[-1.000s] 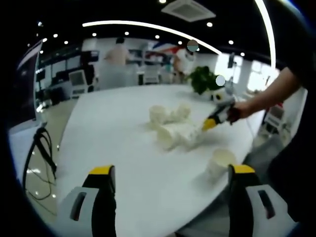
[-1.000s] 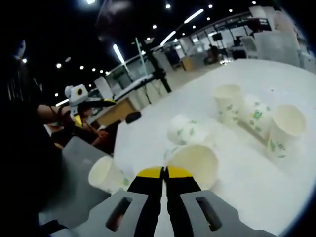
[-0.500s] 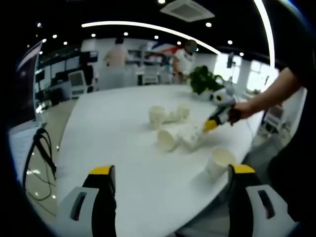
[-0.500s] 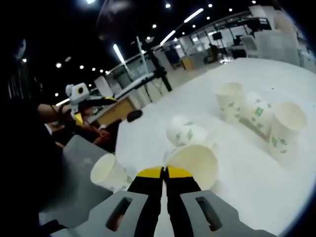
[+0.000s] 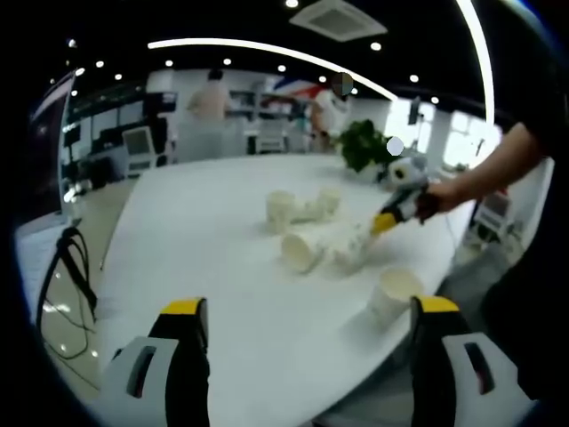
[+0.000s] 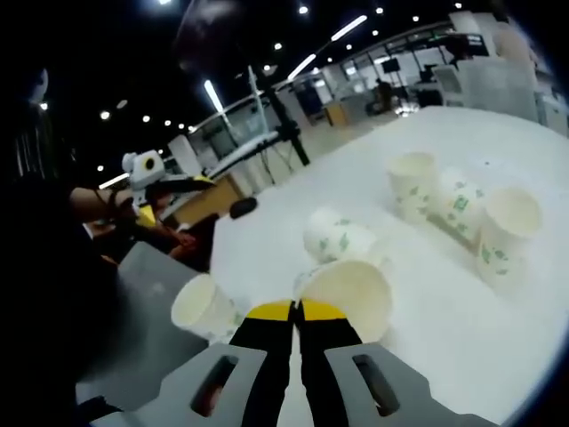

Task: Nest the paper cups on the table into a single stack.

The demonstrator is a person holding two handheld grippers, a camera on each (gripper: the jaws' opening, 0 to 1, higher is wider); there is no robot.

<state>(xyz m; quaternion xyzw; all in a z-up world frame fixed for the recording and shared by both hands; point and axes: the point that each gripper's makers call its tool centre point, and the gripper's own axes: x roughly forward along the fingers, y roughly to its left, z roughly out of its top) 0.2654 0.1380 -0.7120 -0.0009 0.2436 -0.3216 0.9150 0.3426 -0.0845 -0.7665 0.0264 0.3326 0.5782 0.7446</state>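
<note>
In the left gripper view, the left tool [image 5: 307, 342] is hanging released above the near edge of the white, smooth, round-edged tabletop [image 5: 204, 231], its two yellow-tipped jaws standing wide apart with nothing between them. Farther in, the paper cups are sitting as a loose cluster: an upright cup [image 5: 281, 210] at the back, a tipped cup [image 5: 300, 251] lying on its side with its round mouth facing the camera, and a lone upright cup [image 5: 394, 296] near the tabletop's edge, just beyond the right jaw. At the cluster's right side, the right tool [image 5: 384, 222] is reaching in from a person's hand [image 5: 425, 203]. In the right gripper view, that tool's jaws are pressing flat together, and whether they are pinching the rim of the lying cup [image 6: 348, 295] touching their tips cannot be told. The cups are white, tapered, with green leaf prints.
</note>
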